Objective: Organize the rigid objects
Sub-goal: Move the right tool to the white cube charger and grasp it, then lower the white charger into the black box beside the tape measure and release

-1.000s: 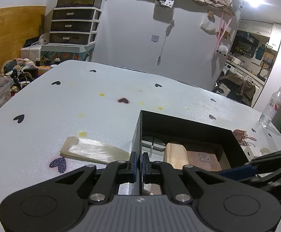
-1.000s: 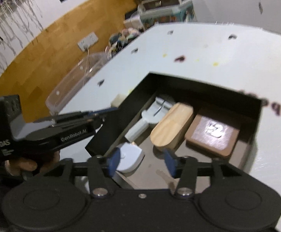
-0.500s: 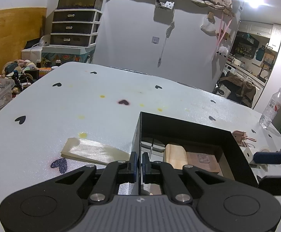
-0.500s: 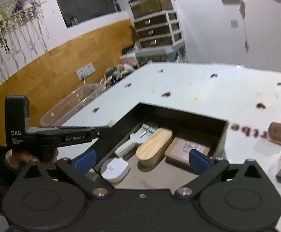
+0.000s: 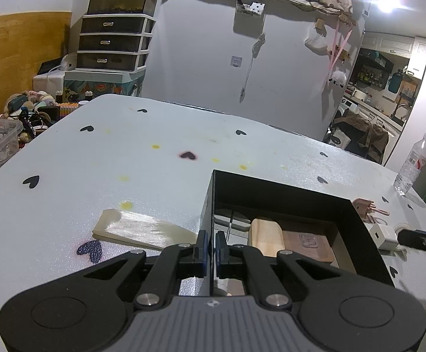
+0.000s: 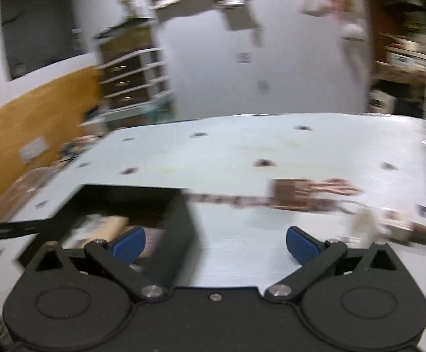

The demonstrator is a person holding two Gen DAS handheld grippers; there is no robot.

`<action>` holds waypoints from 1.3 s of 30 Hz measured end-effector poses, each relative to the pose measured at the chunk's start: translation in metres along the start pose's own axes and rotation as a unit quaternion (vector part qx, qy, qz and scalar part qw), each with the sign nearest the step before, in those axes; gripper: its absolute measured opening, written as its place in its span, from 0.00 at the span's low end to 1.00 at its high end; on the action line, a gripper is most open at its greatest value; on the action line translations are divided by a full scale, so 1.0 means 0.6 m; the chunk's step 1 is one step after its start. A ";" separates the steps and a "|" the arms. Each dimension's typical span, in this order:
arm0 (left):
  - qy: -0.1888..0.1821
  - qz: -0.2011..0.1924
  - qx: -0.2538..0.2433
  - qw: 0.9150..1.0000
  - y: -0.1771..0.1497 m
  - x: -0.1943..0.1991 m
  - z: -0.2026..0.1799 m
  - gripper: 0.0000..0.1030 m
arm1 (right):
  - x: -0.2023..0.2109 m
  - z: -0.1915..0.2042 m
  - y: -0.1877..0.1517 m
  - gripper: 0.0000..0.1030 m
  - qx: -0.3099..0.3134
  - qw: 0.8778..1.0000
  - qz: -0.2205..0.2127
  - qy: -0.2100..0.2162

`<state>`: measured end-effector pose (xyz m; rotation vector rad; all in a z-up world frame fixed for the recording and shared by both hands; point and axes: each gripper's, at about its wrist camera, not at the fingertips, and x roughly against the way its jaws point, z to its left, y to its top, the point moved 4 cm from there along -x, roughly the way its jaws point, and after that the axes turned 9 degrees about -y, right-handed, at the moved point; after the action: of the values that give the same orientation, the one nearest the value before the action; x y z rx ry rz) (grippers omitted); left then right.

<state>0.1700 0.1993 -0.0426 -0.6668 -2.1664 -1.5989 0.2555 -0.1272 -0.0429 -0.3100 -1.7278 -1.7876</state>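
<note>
Black box (image 5: 283, 202) wall pinched by left gripper (image 5: 210, 245), right gripper (image 6: 214, 242) swung away, wider

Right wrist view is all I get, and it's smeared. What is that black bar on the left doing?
Observer: That's the left gripper, shut on a side wall of the black box.
Visitor: Is anything lying beyond that wall?
Observer: Yes, a flat cream slab lies just outside it.
Visitor: And what's inside the box?
Observer: A rounded wooden block lies right beside a brown tile.
</note>
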 end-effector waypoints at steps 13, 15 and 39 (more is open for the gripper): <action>0.000 0.000 0.001 1.000 0.000 0.001 -0.001 0.04 | -0.109 -0.082 -0.004 0.76 -0.005 0.993 0.044 -0.114; 0.000 0.000 0.001 1.000 0.000 0.001 -0.001 0.04 | -0.121 -0.077 -0.002 0.73 0.015 0.991 0.041 -0.130; -0.002 -0.002 0.005 1.000 -0.004 -0.002 0.001 0.04 | 0.011 0.112 0.069 0.51 0.168 0.975 -0.005 0.146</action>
<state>0.1698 0.1991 -0.0451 -0.6634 -2.1777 -1.5879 0.2573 -0.0623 0.0022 0.1009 -1.7746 -1.4290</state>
